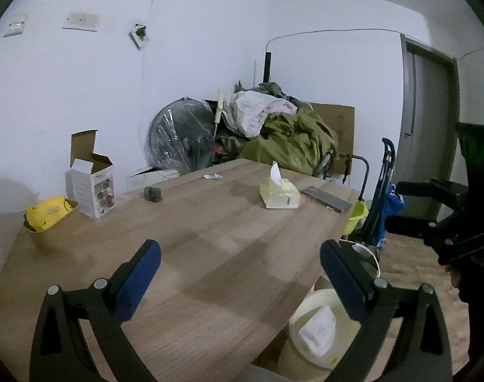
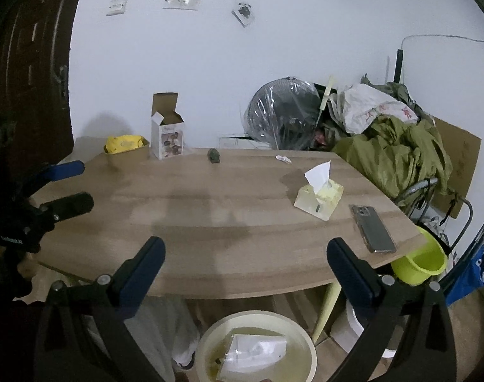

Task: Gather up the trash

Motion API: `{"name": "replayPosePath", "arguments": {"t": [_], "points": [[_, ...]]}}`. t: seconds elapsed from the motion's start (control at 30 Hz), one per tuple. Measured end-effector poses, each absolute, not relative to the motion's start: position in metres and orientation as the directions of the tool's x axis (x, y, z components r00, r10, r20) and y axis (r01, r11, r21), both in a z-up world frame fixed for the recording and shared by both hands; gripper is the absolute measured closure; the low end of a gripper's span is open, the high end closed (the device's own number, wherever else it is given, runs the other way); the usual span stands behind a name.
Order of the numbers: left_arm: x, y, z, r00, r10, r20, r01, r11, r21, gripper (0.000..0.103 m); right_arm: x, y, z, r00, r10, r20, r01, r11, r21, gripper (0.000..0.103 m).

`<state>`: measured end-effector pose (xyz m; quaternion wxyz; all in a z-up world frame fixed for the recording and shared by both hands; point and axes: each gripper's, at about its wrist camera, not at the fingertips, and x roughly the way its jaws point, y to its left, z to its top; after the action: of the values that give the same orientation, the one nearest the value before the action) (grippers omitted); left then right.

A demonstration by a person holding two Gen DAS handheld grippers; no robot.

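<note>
A cream trash bin [image 2: 258,347] stands on the floor at the table's near edge, with a white wrapper [image 2: 254,350] inside; it also shows in the left wrist view [image 1: 318,331]. On the wooden table [image 2: 210,210] lie a small crumpled white scrap [image 2: 282,158] near the far edge and a dark green lump [image 2: 214,155]. The scrap [image 1: 212,176] and lump [image 1: 153,194] also show in the left wrist view. My right gripper [image 2: 245,254] is open and empty above the bin. My left gripper [image 1: 240,254] is open and empty over the table's near side.
A tissue pack [image 2: 318,195], a phone [image 2: 372,227], an open carton [image 2: 167,133] and a basket with a yellow bag [image 2: 125,146] sit on the table. A green bucket [image 2: 420,261], a wrapped fan [image 2: 283,114] and piled clothes [image 2: 395,149] stand at the right.
</note>
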<state>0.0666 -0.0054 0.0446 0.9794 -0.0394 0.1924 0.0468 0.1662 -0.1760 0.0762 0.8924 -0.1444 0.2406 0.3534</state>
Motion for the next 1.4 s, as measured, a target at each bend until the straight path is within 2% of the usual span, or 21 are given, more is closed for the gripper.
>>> {"name": "replayPosePath", "arguments": {"t": [1.4], "points": [[0.070,-0.006,0.042,0.920,0.071,-0.386,-0.105,0.992,-0.067,0.003,0.176,-0.176,0.057,0.608,0.550,-0.572,-0.708,0.702,-0.078,0.002]]}}
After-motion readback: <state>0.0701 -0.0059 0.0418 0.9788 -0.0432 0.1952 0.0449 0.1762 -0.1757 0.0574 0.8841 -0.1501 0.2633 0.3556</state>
